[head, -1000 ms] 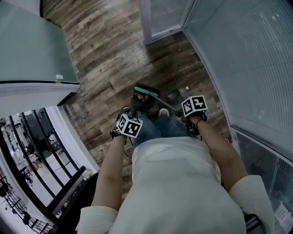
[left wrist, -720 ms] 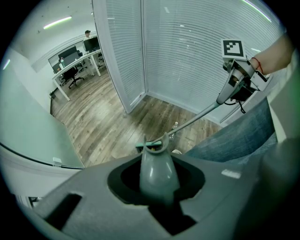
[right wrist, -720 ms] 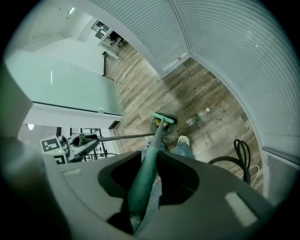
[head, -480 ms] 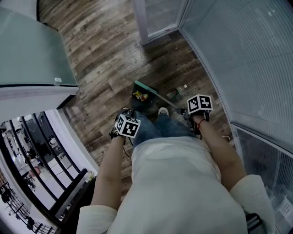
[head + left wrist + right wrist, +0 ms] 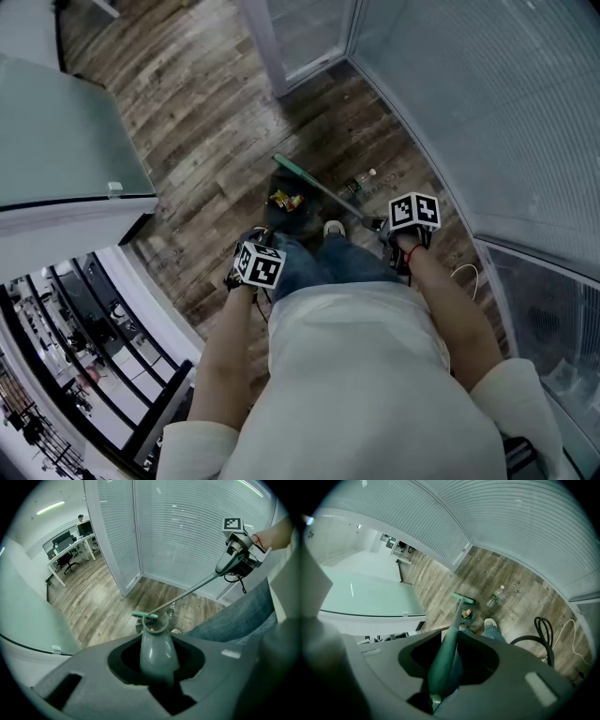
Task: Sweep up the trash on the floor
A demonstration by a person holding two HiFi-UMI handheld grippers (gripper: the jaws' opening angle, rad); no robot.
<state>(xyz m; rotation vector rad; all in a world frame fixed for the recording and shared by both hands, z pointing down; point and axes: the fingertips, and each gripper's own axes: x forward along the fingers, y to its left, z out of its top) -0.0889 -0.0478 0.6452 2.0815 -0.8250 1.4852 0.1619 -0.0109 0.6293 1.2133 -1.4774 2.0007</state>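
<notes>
A green-headed broom (image 5: 292,170) slants across the wood floor, and its green handle (image 5: 446,654) sits in my right gripper (image 5: 401,231), which is shut on it. Just nearer than the broom head (image 5: 462,597) lies a dark dustpan (image 5: 291,218) with yellow and red trash (image 5: 284,199) on it. My left gripper (image 5: 255,262) is shut on the dustpan's grey upright handle (image 5: 157,652). From the left gripper view the broom head (image 5: 145,615) shows beyond the handle's top, and the right gripper (image 5: 236,555) is up at the right.
A plastic bottle (image 5: 362,184) lies on the floor right of the broom, by the glass wall with blinds (image 5: 487,103). My shoe (image 5: 334,228) stands beside the dustpan. Black and white cables (image 5: 542,634) lie at the right. A glass-topped desk (image 5: 56,141) fills the left.
The broom head has slid away from me, off the dustpan, so the yellow and red trash on the pan now shows. Both grippers keep their hold.
</notes>
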